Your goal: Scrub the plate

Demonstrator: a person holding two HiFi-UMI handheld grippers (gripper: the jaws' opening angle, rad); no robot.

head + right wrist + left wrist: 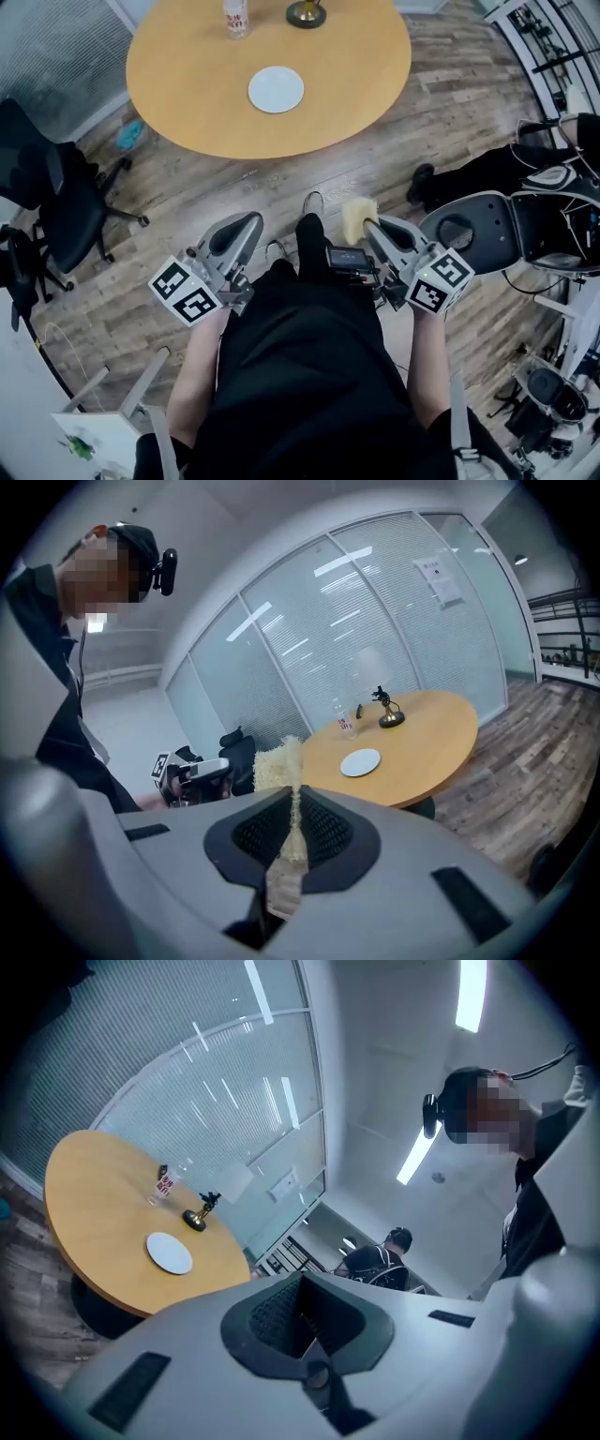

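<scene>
Left gripper (246,225) fingers pressed together, empty; right gripper (373,228) fingers pinch a yellow sponge (357,216); white plate (276,89) lies on the round wooden surface (187,75), well apart from both

A white plate (276,89) lies on the round table (187,84); the right claw (372,228) carries a yellow sponge (357,216).

No print is legible: the bottle's red label (235,17) and the wall notice (439,581) are too small
</scene>
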